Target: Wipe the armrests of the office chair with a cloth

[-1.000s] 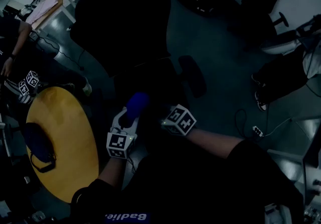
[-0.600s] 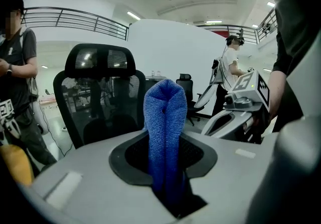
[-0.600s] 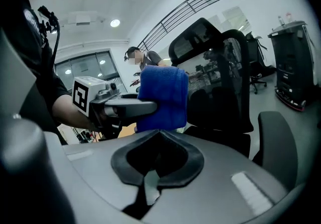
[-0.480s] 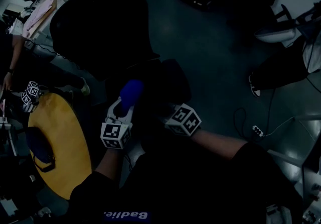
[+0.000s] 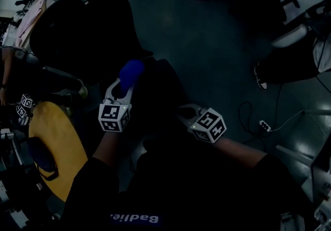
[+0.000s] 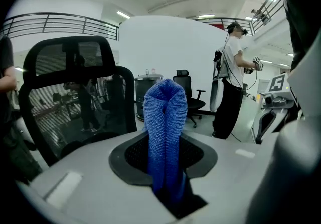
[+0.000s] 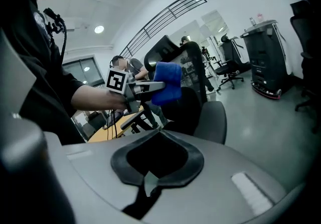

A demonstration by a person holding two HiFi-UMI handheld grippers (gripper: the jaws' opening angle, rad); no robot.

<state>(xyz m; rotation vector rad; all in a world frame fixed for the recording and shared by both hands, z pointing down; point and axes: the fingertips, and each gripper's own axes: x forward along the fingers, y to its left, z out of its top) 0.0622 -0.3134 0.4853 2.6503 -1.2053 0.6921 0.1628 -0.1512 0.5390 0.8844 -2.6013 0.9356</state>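
**Holding a blue cloth up by the black office chair**

Standing here in the dim room, I see the left gripper (image 6: 168, 195) clenched on a bright blue, nubbly-knit cloth (image 6: 165, 132). The cloth is doubled over on itself, so it rises from the jaws as a tall, narrow loop with a rounded top and a crease down its middle. Its lower end is pinched deep in the slot between the jaws. It looks dry and thick, the weave plain to see in the left gripper view.

From above, the cloth (image 5: 130, 72) is the one vivid spot of colour. It pokes out ahead of the left gripper (image 5: 120, 90), at the edge where the black mesh-backed office chair (image 5: 83, 33) meets its dark seat. The head view is too dark to show whether the cloth touches the chair, or to show the armrests.

In the right gripper view the same cloth (image 7: 167, 89) is held level in the air in front of the chair's backrest (image 7: 193, 75) and above a grey padded part (image 7: 213, 120).

The right gripper (image 7: 147, 184) has its jaws drawn together with nothing between them. In the head view it sits lower and to the right (image 5: 189, 113), apart from the left one.

A round yellow wooden table (image 5: 51, 142) stands to the left, and a person in a white top (image 6: 233, 77) stands well off in the background.
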